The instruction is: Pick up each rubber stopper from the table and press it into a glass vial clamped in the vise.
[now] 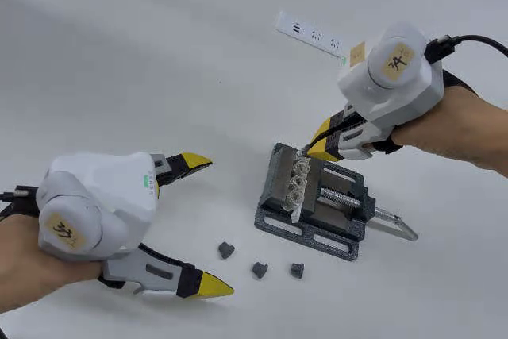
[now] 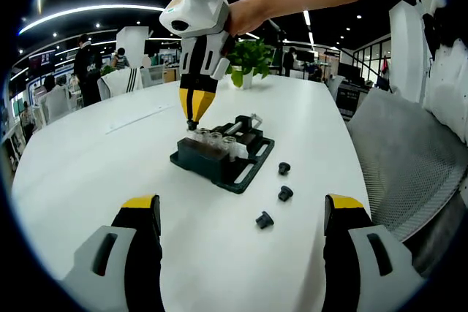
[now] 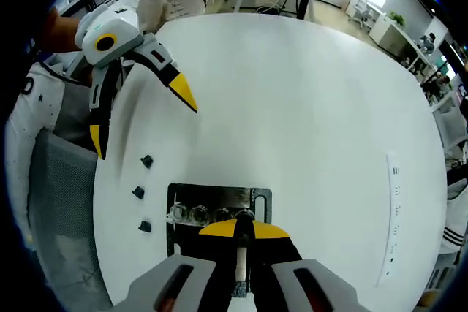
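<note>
In the head view, the right hand-held gripper (image 1: 305, 151) was seen with its jaws drawn together, the tips set on the end vial (image 1: 302, 166) of the row clamped in the vise (image 1: 278, 184). Whether a stopper was pinched between them could not be told. Three loose stoppers (image 1: 259, 270) lay on the bench (image 1: 159, 53) just beside the vise. In the left gripper view, the left hand-held gripper (image 2: 241, 206) was held with its jaws wide apart, short of the stoppers. In the right gripper view, the closed tips were lined up over the vial row. A straight, centred downward press would be wanted, so that the glass is not levered sideways.
</note>
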A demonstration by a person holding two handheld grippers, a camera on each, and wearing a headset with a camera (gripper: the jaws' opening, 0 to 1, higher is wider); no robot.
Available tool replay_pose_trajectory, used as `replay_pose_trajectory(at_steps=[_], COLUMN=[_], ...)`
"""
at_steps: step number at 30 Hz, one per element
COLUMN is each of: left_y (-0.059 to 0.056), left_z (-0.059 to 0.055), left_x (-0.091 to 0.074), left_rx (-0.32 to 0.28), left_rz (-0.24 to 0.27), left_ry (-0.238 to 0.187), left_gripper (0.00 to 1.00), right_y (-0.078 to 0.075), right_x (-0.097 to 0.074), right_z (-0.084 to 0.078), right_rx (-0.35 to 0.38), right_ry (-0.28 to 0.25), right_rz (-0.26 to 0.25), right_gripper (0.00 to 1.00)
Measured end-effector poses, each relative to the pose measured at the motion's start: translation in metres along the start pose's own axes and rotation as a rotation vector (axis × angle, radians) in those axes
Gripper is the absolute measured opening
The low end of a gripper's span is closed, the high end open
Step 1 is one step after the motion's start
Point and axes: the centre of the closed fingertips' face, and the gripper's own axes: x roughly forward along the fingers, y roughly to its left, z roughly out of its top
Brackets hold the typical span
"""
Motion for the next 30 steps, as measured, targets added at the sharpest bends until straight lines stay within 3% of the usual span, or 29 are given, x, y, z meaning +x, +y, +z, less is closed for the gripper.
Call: replay_pose_trajectory(at_steps=[30], left_y=[0.0008], left_z=[0.0042], left_x=[0.0064], left_rx=[0.002], left_rz=[-0.006], left_ry=[-0.014], left_gripper=[0.92], right_y=[0.0006], right_x=[0.0016], right_z=[0.0002], right_rx=[0.018], right_ry=[0.046], right_rz=[0.024], right_gripper=[0.0])
